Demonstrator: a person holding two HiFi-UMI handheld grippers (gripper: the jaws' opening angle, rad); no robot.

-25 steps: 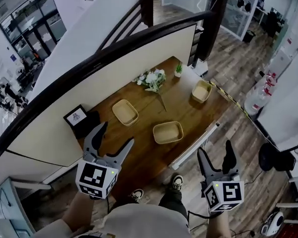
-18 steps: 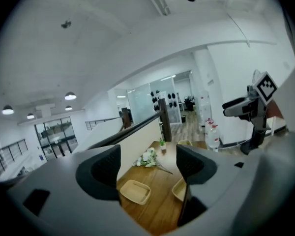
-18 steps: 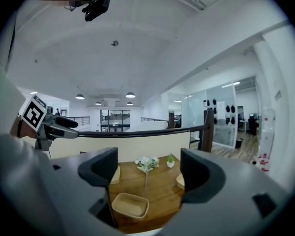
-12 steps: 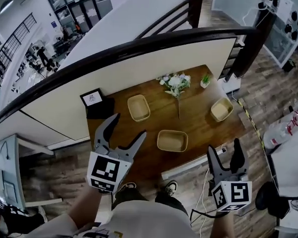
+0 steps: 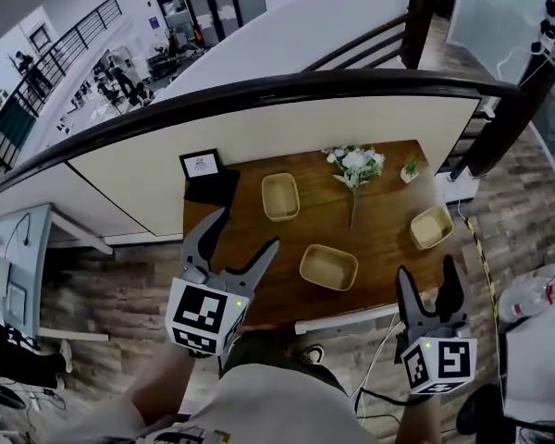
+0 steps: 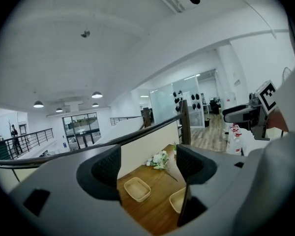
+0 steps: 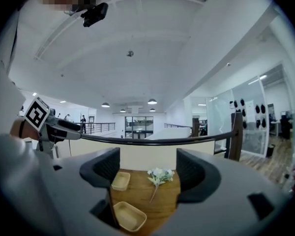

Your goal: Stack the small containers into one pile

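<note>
Three small tan containers lie apart on the wooden table (image 5: pixel 259 280): one at the back left (image 5: pixel 280 196), one near the front middle (image 5: pixel 328 267), one at the right end (image 5: pixel 431 227). My left gripper (image 5: pixel 245 230) is held open over the table's front left corner, with nothing between its fingers. My right gripper (image 5: pixel 427 268) hangs off the table's front right, open and empty; its jaws have just been closing a little. The left gripper view shows two containers (image 6: pixel 137 189) (image 6: pixel 177 199) beyond the jaws. The right gripper view also shows two containers (image 7: pixel 120 180) (image 7: pixel 130 216).
A bunch of white flowers (image 5: pixel 354 165) and a tiny potted plant (image 5: pixel 409 168) lie at the table's back. A black framed sign (image 5: pixel 202 165) stands at the back left corner. A dark curved railing (image 5: pixel 259 86) and a cream wall run behind the table. Large water bottles (image 5: pixel 536 294) stand at the right.
The head view has swung, so the table now sits more square and central. Both grippers have shifted across the view and still hover before the table's front edge, empty.
</note>
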